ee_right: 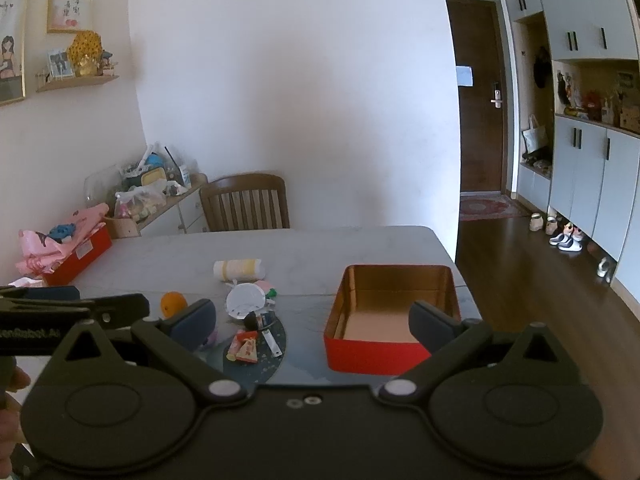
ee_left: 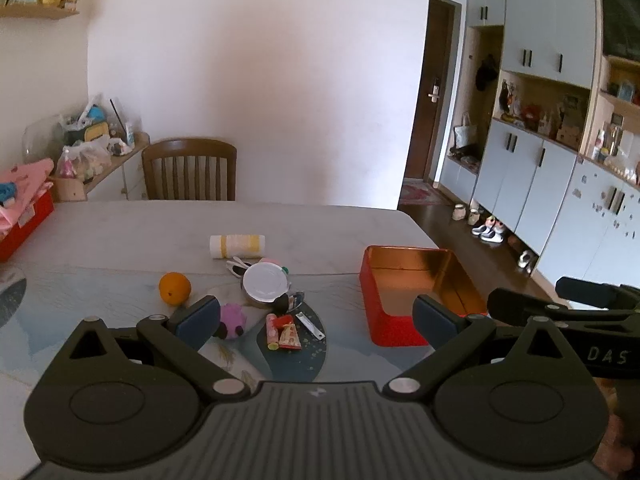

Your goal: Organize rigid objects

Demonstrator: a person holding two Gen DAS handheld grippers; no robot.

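Observation:
A pile of small objects lies mid-table: an orange (ee_left: 174,288), a white round lid (ee_left: 265,282), a pink-purple toy (ee_left: 233,320), red snack packets (ee_left: 285,331), a nail clipper (ee_left: 310,325) and a white-yellow roll (ee_left: 237,245). An open red tin box (ee_left: 416,292) with a gold inside stands to their right; it also shows in the right wrist view (ee_right: 390,316). My left gripper (ee_left: 316,318) is open and empty, above the table's near side. My right gripper (ee_right: 314,322) is open and empty, near the box.
A wooden chair (ee_left: 190,174) stands at the table's far edge. A red box with pink cloth (ee_right: 76,254) sits at the table's left. A cluttered side shelf (ee_left: 96,148) is beyond. The table's right edge drops to the wooden floor (ee_right: 520,280).

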